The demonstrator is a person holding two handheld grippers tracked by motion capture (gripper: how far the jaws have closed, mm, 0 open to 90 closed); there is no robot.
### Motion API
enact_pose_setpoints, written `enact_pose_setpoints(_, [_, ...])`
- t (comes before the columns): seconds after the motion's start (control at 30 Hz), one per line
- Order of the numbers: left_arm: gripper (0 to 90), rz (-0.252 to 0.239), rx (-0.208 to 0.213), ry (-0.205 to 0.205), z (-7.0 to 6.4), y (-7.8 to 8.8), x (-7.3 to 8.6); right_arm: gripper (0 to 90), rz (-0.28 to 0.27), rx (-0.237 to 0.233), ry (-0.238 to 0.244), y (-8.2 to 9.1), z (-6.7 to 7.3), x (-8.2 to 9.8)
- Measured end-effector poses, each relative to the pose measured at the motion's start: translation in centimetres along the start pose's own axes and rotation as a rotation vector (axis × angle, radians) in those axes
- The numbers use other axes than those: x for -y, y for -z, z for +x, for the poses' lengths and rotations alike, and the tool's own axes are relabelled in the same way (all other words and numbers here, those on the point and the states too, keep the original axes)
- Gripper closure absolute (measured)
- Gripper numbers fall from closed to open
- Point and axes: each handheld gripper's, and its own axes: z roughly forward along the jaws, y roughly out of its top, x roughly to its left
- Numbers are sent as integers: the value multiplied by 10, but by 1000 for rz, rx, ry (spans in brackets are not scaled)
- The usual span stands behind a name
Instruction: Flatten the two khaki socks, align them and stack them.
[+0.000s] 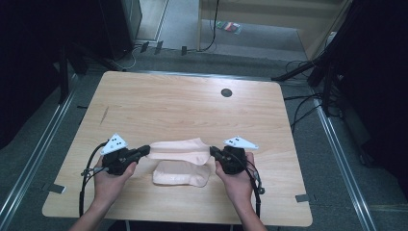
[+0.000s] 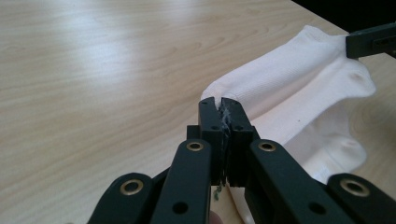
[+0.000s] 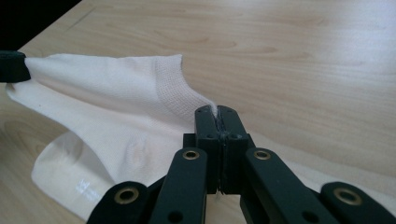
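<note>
Two pale socks on the wooden counter (image 1: 144,96), near its front edge. Left tongs (image 1: 142,150) clamped shut on one end of the upper sock (image 1: 179,150); right tongs (image 1: 214,152) clamped shut on its other end. That sock is stretched between the two, lifted off the counter. Left gripper view: jaws pinch the fabric edge, sock runs away toward the far tongs. Right gripper view: jaws pinch near the ribbed cuff. Second sock (image 1: 182,174) lies flat just below the held one, between the person's hands, nearer the front edge.
</note>
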Motion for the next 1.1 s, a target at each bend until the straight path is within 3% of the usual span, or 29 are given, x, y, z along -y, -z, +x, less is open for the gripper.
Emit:
enact_pose_setpoints(0.3, [899, 30, 14, -3, -9, 14, 15, 897, 44, -3, 38, 6, 8, 18])
enact_pose_setpoints(0.73, [891, 130, 58, -16, -17, 4, 35, 894, 85, -36, 25, 0, 6, 40])
enact_pose_setpoints(0.87, [888, 156, 50, -53, -20, 0, 37, 893, 96, -38, 28, -1, 6, 43])
enact_pose_setpoints(0.9, [887, 177, 46, -89, -24, -2, 39, 893, 102, -31, 40, -4, 7, 45])
enact_pose_setpoints(0.93, [887, 177, 46, -89, -24, -2, 39, 892, 104, -27, 42, -5, 8, 45])
enact_pose_setpoints(1.0, [885, 195, 34, -136, -29, -5, 40, 892, 109, -20, 48, -6, 9, 47])
enact_pose_setpoints(1.1, [879, 206, 20, -148, -30, -7, 42, 889, 109, -12, 56, -7, 9, 49])
